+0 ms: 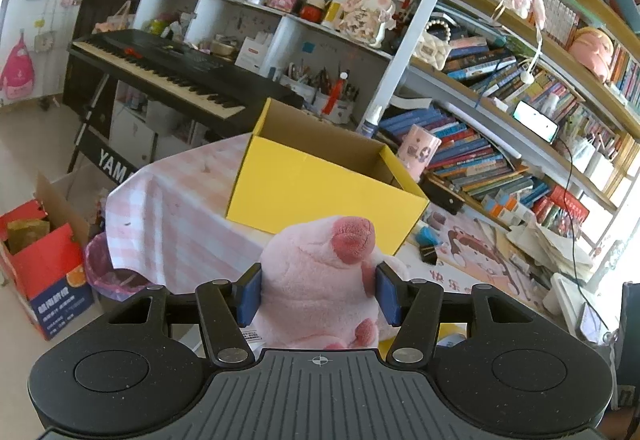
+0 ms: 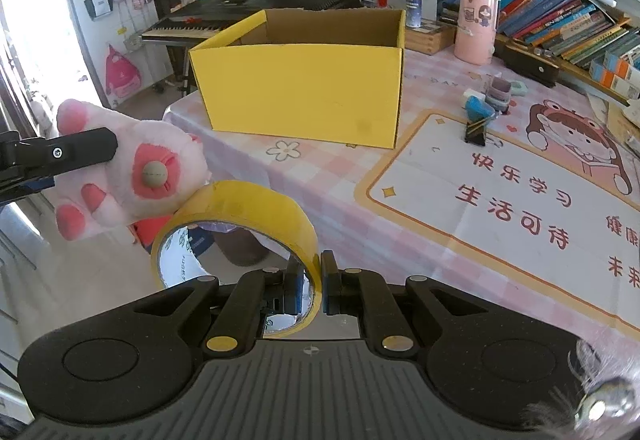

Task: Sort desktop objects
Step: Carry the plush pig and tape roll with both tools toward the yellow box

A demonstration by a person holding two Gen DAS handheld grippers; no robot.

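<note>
**Trainee:** What is the status, left to right?

**Instructor:** Your left gripper (image 1: 318,294) clamps the pink plush pig (image 1: 320,280) between its pads. The yellow cardboard box (image 1: 320,192) stands ahead of it. Your right gripper (image 2: 310,288) pinches the wall of the yellow tape roll (image 2: 240,228); the box is ahead and above the roll.

**Trainee:** Risks?

**Instructor:** In the right wrist view the roll touches the plush. Separate your hands, or one may drag the other loose. That thin pinch may let the roll pivot.

You can't see the floor of the yellow box (image 2: 304,88); its front wall hides it. The left gripper (image 1: 318,294) covers the pink plush pig's (image 1: 320,272) underside, and the tape roll's (image 2: 240,216) print is unreadable.
</note>
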